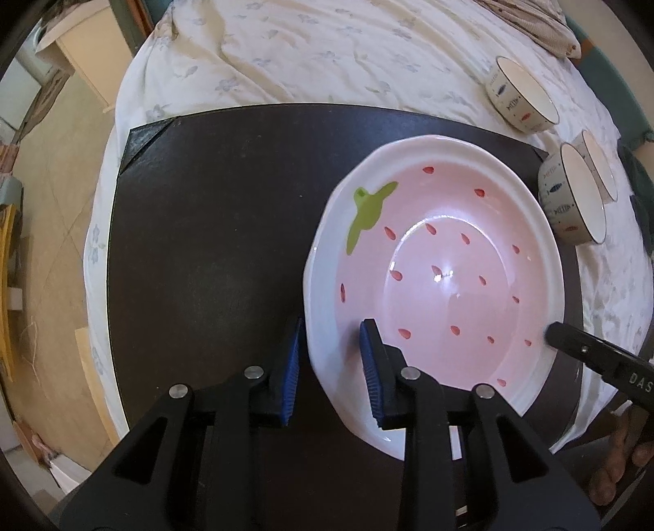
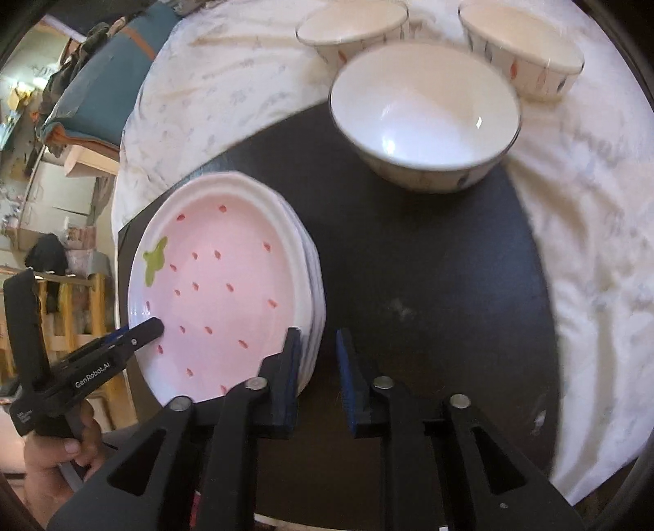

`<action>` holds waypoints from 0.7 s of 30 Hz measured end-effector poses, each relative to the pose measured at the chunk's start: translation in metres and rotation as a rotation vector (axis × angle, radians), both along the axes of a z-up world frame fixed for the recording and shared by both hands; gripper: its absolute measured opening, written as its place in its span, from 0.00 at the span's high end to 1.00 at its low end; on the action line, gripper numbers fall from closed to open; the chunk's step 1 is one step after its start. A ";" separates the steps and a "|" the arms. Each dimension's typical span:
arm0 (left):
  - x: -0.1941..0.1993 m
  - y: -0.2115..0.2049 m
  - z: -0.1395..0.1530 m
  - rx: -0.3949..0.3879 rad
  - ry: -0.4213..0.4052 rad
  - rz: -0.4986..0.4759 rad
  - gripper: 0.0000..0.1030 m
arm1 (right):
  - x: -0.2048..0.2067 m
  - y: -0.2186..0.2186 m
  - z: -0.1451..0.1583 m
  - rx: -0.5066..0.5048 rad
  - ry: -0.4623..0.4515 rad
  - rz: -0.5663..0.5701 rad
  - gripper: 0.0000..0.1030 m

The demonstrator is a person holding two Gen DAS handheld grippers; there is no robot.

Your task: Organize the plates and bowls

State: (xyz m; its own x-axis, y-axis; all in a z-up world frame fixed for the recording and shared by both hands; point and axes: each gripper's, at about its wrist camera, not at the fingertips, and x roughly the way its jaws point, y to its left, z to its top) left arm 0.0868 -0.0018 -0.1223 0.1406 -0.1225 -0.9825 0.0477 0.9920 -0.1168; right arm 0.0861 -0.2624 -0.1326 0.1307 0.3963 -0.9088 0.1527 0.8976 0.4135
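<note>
Fig.: both wrist views, grippers pointing steeply down at a dark board [image 1: 212, 228] laid on a floral bedsheet [image 1: 286, 53]. L gripper [image 1: 333, 367]: jaws narrowly apart, straddling the near rim of the top strawberry plate [image 1: 441, 261] (pink well, red seed marks, green leaf, white rim); one blue pad sits outside the rim over the board, the other inside over the pink well; a gap shows beside the outer pad, so the pads do not seem to press on the rim. R gripper [image 2: 316, 375]: jaws likewise narrowly apart; its left finger stands at the edge of the plate stack [image 2: 310, 286], its right finger over bare board, nothing pinched between the pads as far as seen. From the R wrist view the plates lie just left of and ahead of the tool, stacked several deep, w/ the L gripper's tip over the stack's far-left rim and a hand [image 2: 57, 457] on its handle. Fish-print bowl [image 2: 425, 118] stands upright on the board, ahead of the R gripper and well apart from the stack; two more bowls, one ahead-left [image 2: 351, 28] and one ahead-right [image 2: 523, 49], sit beyond it on the sheet.
</note>
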 end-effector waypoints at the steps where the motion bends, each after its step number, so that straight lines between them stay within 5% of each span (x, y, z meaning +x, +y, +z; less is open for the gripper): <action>1: -0.001 -0.001 -0.001 -0.003 0.000 -0.006 0.75 | 0.000 0.000 -0.003 0.003 0.012 0.001 0.72; 4: 0.001 -0.003 -0.003 -0.008 -0.002 -0.013 0.71 | 0.001 0.007 -0.009 0.035 0.017 0.018 0.72; 8: 0.003 -0.001 -0.006 0.031 0.009 -0.010 0.43 | 0.009 0.014 -0.008 -0.046 -0.042 0.042 0.72; 10: 0.003 0.001 -0.006 0.060 -0.002 0.004 0.38 | 0.009 0.015 -0.008 -0.074 -0.058 0.051 0.69; 17: 0.002 -0.007 0.000 0.108 -0.045 -0.044 0.36 | 0.008 0.018 -0.016 -0.054 -0.036 0.038 0.66; 21: 0.001 -0.016 0.018 0.142 -0.153 -0.059 0.36 | 0.006 0.023 -0.004 -0.082 -0.067 0.057 0.63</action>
State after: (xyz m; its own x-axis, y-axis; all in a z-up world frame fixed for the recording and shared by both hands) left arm 0.0876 -0.0182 -0.1040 0.2863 0.0032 -0.9581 0.1131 0.9929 0.0372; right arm 0.0919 -0.2398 -0.1365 0.1711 0.3292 -0.9286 0.0748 0.9355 0.3454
